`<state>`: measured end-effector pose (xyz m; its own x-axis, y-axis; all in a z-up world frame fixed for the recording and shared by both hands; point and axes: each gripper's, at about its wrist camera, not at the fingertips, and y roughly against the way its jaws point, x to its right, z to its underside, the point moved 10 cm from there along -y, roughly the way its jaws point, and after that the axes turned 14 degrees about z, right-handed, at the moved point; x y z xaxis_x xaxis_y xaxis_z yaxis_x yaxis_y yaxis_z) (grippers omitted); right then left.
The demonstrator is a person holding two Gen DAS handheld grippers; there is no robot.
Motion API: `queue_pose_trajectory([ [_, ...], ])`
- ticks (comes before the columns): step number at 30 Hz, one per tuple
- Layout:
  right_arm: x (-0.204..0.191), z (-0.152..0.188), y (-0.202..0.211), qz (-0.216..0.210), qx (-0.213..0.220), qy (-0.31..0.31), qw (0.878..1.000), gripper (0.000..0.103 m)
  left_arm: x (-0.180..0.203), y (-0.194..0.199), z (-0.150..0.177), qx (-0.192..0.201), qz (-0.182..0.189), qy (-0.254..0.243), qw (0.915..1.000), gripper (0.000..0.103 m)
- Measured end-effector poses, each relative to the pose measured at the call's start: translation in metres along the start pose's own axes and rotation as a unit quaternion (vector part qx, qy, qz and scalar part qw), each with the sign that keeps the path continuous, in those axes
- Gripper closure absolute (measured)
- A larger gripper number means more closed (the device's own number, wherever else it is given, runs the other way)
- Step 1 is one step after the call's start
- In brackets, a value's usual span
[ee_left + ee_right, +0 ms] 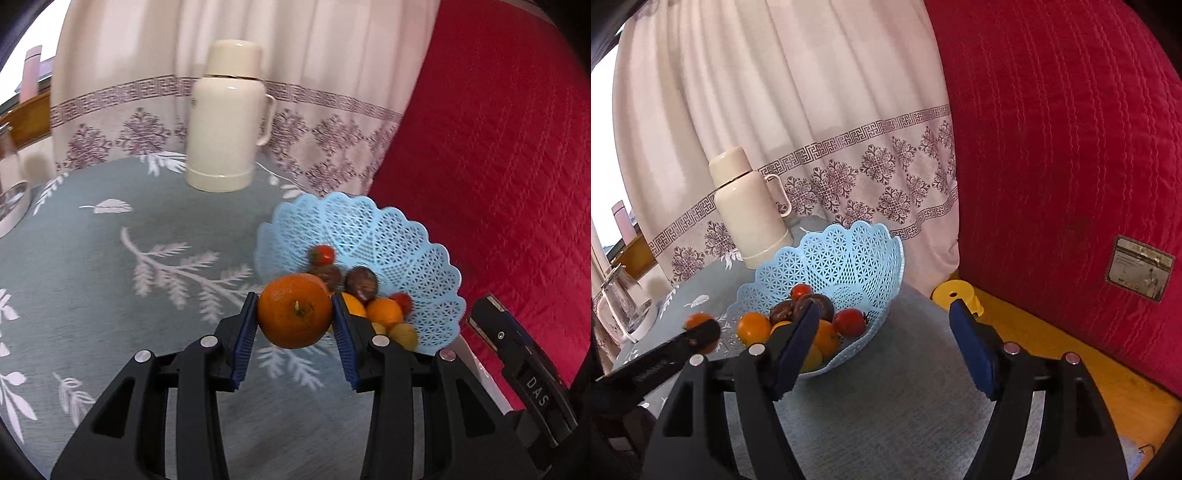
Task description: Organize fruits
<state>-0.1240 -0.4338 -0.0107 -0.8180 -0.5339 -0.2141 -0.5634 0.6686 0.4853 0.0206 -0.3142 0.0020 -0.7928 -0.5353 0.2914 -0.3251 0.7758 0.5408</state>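
Note:
My left gripper (295, 315) is shut on a large orange (294, 311) and holds it above the table, just left of the light blue lattice basket (406, 254). The basket holds several fruits: small oranges (384, 312), dark plums (361, 283), red tomatoes (322, 254) and a yellow fruit (404, 335). In the right wrist view the basket (849, 254) sits ahead and to the left, and the left gripper with the orange (700, 326) shows left of it. My right gripper (886, 332) is open and empty, right of the basket.
A cream thermos (229, 118) stands at the back of the table on the grey-blue leaf-print cloth (110, 277). A glass jug (624, 302) stands at the far left. A patterned curtain (812, 147) and a red quilted cushion (1071, 147) lie behind. A yellow object (956, 293) lies right of the table.

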Motion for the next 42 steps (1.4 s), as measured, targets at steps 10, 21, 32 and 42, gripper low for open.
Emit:
queue_pose_trajectory([
  [10,-0.002,0.0,0.001,0.0,0.006,0.002,1.0,0.03,0.013,-0.018,0.006,-0.016,0.012,-0.011,0.9997,0.062],
  [21,-0.002,0.0,0.0,0.002,0.008,0.005,1.0,0.03,0.021,-0.012,0.004,-0.007,0.025,-0.023,0.9994,0.054],
  [32,-0.002,0.0,-0.001,0.002,0.008,0.005,1.0,0.03,0.002,0.001,0.0,0.01,0.001,-0.006,0.9999,0.047],
  [42,-0.002,0.0,0.0,0.001,0.009,0.005,1.0,0.03,-0.006,-0.006,0.006,-0.004,-0.039,-0.027,0.9989,0.047],
])
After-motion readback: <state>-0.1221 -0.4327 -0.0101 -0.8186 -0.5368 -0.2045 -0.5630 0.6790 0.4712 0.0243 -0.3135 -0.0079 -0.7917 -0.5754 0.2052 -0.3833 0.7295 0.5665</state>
